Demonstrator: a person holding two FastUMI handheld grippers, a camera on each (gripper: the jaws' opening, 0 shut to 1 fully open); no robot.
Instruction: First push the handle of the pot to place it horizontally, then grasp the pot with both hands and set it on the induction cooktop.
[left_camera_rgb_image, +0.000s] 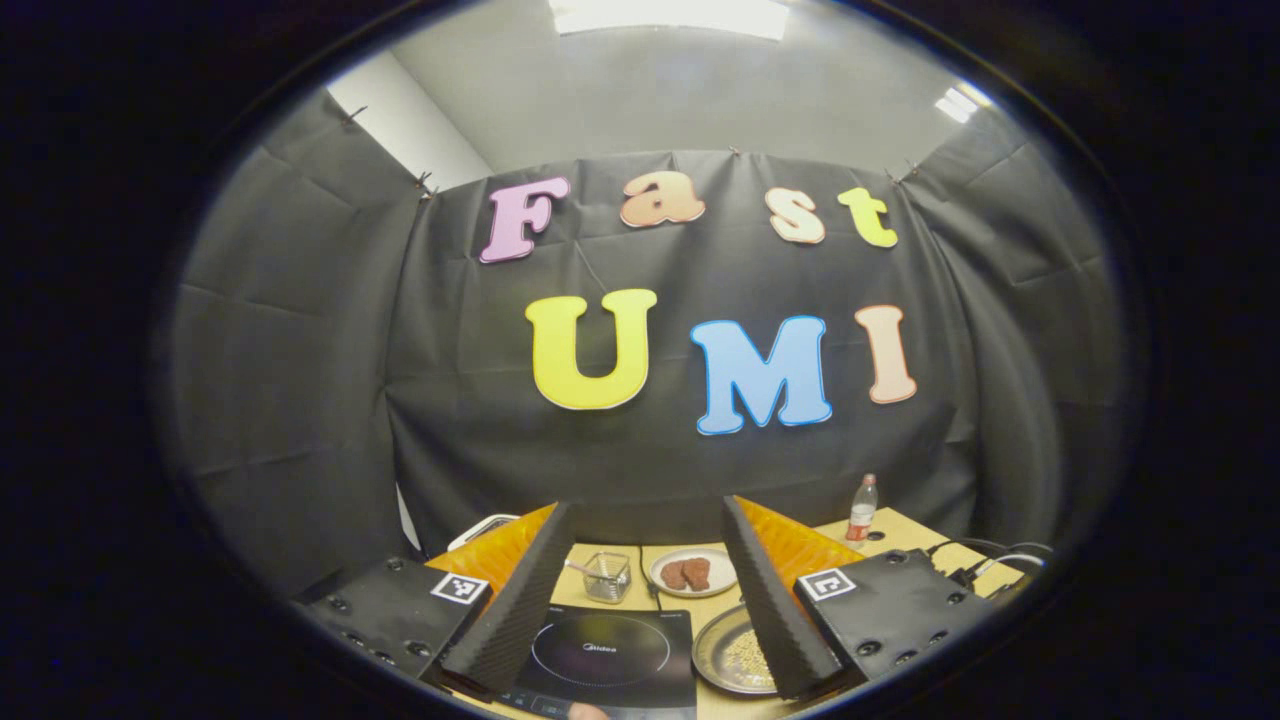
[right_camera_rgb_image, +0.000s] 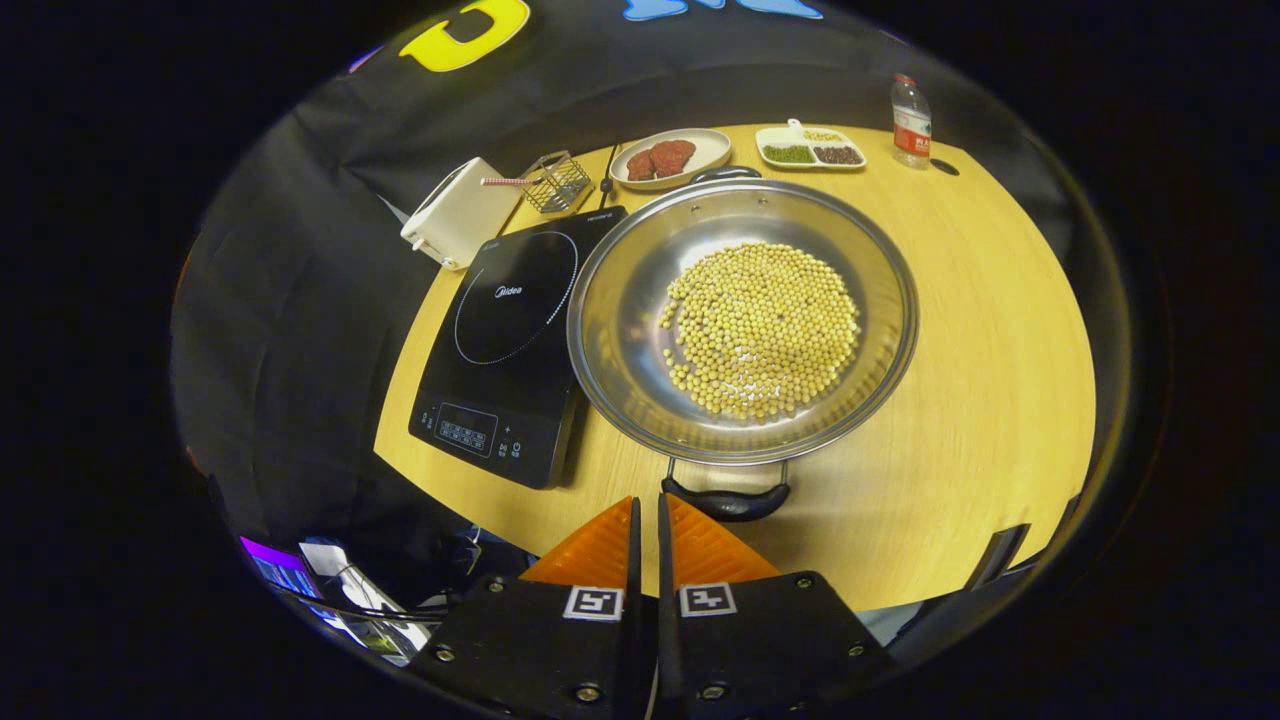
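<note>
The pot (right_camera_rgb_image: 742, 322) of beans is sitting on the table (right_camera_rgb_image: 1000, 330) just beside the cooktop (right_camera_rgb_image: 505, 345), its near handle (right_camera_rgb_image: 727, 500) lying just ahead of the right tongs (right_camera_rgb_image: 647, 520), closed on nothing, while the left tongs (left_camera_rgb_image: 640, 590) are gaping wide, empty.

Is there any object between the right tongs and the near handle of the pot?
Nothing visible. The right tongs, closed and empty, sit just short of the pot's near handle, with only bare table between them.
</note>
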